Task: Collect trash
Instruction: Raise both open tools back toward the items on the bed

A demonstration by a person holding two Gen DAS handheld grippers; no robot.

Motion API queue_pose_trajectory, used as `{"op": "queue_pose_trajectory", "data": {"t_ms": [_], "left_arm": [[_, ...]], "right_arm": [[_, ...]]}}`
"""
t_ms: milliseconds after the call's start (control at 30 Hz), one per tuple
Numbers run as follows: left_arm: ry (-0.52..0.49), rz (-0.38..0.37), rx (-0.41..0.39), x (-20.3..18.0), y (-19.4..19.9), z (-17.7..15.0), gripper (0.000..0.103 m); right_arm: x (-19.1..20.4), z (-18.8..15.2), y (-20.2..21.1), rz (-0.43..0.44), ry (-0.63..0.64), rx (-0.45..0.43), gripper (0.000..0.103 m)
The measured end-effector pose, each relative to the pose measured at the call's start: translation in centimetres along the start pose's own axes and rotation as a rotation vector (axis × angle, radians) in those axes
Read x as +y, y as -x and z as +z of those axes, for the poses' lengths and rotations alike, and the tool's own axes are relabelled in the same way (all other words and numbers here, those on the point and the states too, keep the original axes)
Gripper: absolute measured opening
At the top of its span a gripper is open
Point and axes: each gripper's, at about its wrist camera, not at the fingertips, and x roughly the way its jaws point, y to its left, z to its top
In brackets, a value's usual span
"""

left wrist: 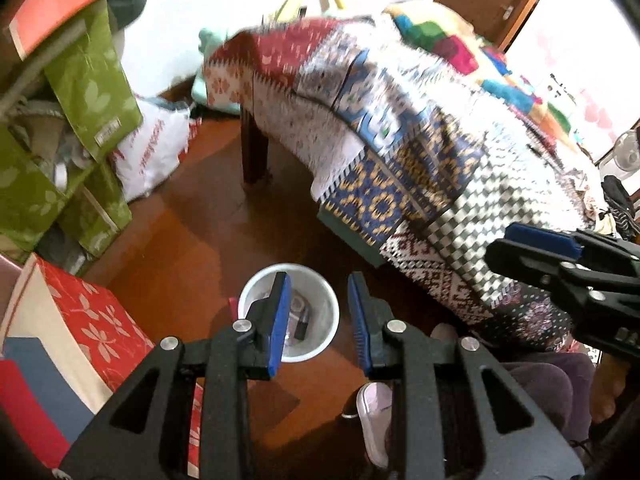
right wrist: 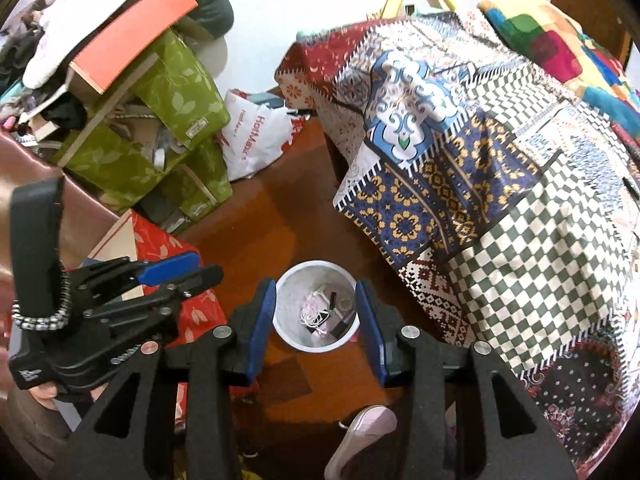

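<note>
A white round trash bin [left wrist: 320, 344] stands on the brown floor and holds several pieces of trash. It also shows in the right wrist view [right wrist: 288, 332], with white string, pink paper and dark bits inside. My left gripper [left wrist: 318, 280] is open and empty, held above the bin. My right gripper [right wrist: 316, 286] is open and empty, also above the bin. The right gripper shows at the right edge of the left wrist view [left wrist: 560, 256], and the left gripper at the left of the right wrist view [right wrist: 176, 272].
A table under a patchwork cloth [right wrist: 480, 168] fills the right side. Green patterned bags [right wrist: 176, 92], a white plastic bag [right wrist: 256, 136] and a red patterned box [left wrist: 100, 320] crowd the left. My pink shoe [right wrist: 360, 436] is on the floor below the bin.
</note>
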Motion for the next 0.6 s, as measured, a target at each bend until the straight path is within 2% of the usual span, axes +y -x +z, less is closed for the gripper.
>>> {"op": "queue_pose_trajectory", "data": {"t_ms": [200,600], "left_arm": [[-0.041,-0.001,-0.118,-2.4,5.3,0.4,0.029],[-0.156,-0.054,-0.327,-11.4,13.6,1.6,0.029]], "right_arm": [[-0.1,-0.6,4.0,-0.009,0.001,-0.083,0.038],[-3.8,-2.8,15.9,-0.080,-0.038,-0.351,0.038]]}}
